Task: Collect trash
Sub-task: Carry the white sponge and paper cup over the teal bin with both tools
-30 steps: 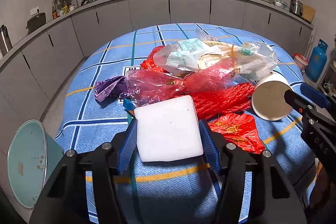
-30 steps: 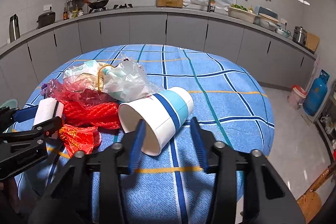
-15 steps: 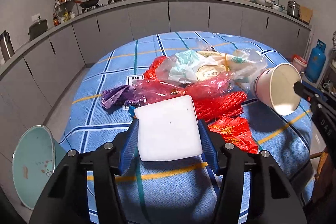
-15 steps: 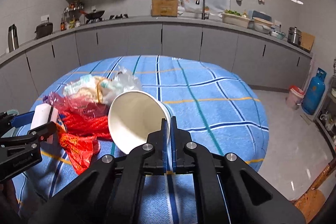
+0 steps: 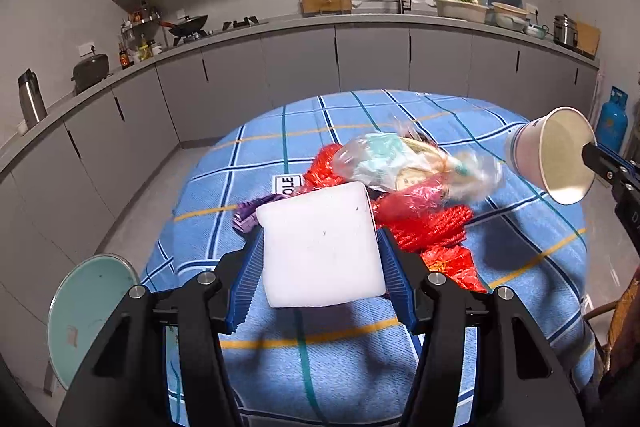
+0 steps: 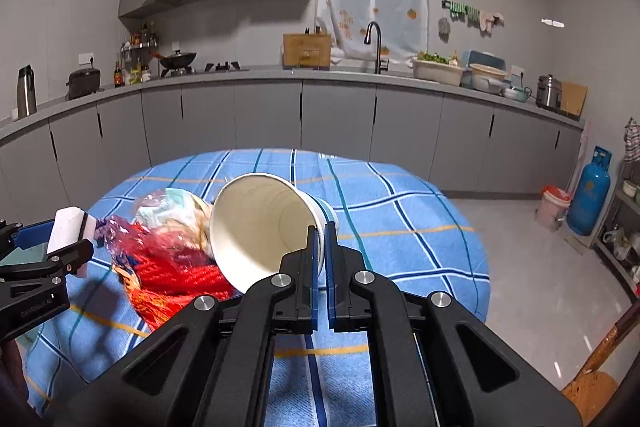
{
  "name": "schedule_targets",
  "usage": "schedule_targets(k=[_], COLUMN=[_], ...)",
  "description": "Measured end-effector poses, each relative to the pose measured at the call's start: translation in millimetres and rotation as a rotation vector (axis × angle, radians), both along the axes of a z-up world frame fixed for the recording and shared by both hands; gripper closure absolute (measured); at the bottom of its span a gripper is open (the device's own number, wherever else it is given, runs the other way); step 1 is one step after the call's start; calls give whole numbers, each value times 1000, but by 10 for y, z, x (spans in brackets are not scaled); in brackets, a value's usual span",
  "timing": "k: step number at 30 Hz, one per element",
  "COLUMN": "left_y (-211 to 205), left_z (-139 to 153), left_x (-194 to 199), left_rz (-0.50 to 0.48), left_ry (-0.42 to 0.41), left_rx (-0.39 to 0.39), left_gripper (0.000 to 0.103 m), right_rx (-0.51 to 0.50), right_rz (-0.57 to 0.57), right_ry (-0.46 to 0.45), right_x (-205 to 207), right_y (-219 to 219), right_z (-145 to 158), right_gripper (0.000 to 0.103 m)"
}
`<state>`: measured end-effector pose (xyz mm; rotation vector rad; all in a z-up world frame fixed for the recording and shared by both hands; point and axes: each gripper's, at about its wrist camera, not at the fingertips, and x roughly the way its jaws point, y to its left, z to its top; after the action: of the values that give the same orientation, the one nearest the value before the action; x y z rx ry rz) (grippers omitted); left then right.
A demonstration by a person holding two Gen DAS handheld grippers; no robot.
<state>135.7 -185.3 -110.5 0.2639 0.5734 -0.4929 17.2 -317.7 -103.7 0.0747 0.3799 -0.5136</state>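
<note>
My left gripper is shut on a white foam block and holds it above the near part of the blue checked table. My right gripper is shut on the rim of a white paper cup, lifted off the table and tilted, mouth toward me; the cup also shows in the left wrist view. A trash pile lies mid-table: clear plastic bag, red bags, a purple scrap.
A pale green round stool stands left of the table. Grey kitchen counters run along the far wall. A blue gas cylinder and a small bin stand at the right.
The right gripper closed on the paper cup's rim and lifted it off the table. The left gripper rose with the foam block.
</note>
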Motion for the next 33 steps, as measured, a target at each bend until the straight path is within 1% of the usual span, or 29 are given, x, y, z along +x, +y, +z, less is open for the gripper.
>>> schedule_targets(k=[6, 14, 26, 33], left_y=[98, 304, 738, 1083], left_z=[106, 217, 281, 279], left_x=[-12, -23, 64, 155], left_rz=[17, 60, 167, 253], left_ry=[-20, -38, -45, -44], left_rx=[-7, -20, -25, -12], left_gripper=[47, 47, 47, 47], right_rx=[-23, -30, -42, -40], right_rz=[16, 86, 258, 402], right_ry=[-38, -79, -107, -117], right_x=[-69, -68, 106, 293], right_y=[111, 353, 872, 1268], right_z=[151, 324, 438, 482], right_gripper=[99, 99, 99, 99])
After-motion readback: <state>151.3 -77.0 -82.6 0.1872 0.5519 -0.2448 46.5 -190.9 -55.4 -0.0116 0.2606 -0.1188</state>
